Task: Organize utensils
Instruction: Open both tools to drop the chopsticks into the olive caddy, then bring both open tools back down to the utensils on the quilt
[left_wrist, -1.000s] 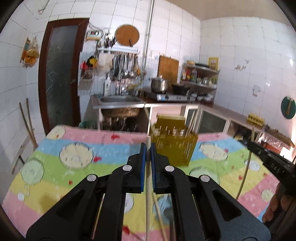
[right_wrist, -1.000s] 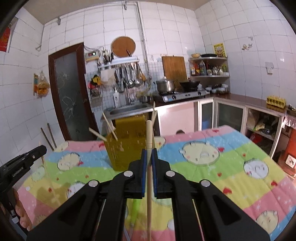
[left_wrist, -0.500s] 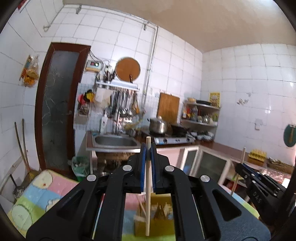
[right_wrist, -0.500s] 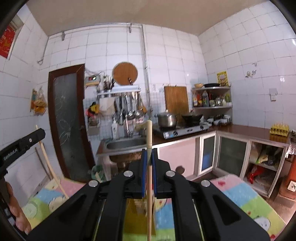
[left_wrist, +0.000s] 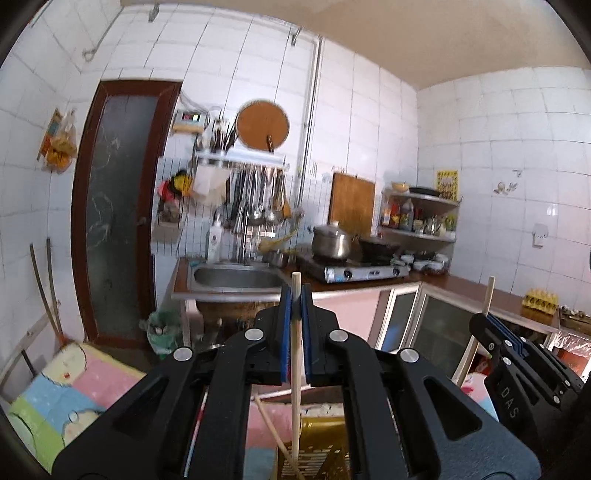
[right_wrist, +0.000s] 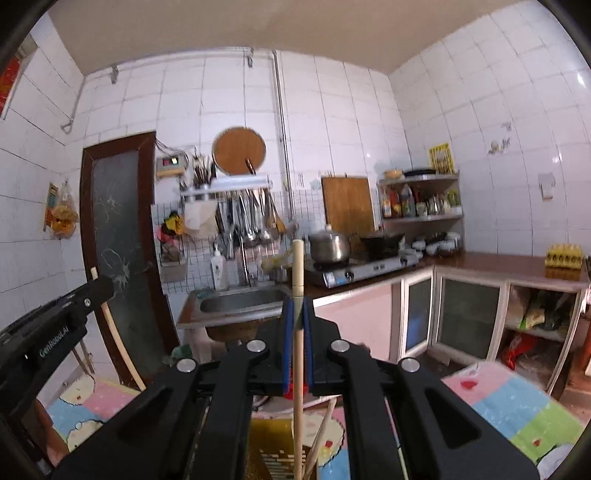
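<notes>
In the left wrist view my left gripper (left_wrist: 295, 295) is shut on a pale wooden chopstick (left_wrist: 295, 369) that stands upright. Its lower end hangs over the yellow slotted holder (left_wrist: 321, 454) at the bottom edge, where another chopstick (left_wrist: 271, 424) leans. My right gripper (right_wrist: 297, 306) is shut on a second upright chopstick (right_wrist: 297, 258), above the same holder (right_wrist: 271, 450). Each gripper shows in the other's view: the right one (left_wrist: 482, 323) at the right edge with its stick (left_wrist: 487, 299), the left one (right_wrist: 101, 290) at the left edge with its stick (right_wrist: 118, 343).
A pastel quilted cloth (right_wrist: 517, 402) covers the table under the holder. Beyond it run a counter with a steel sink (left_wrist: 236, 278), a gas stove with a pot (left_wrist: 330, 242), hanging utensils and a dark door (left_wrist: 110, 221).
Both grippers rose and moved forward over the holder, each still gripping its chopstick. The holder slid from mid-frame to the bottom edge, and the table dropped mostly out of view.
</notes>
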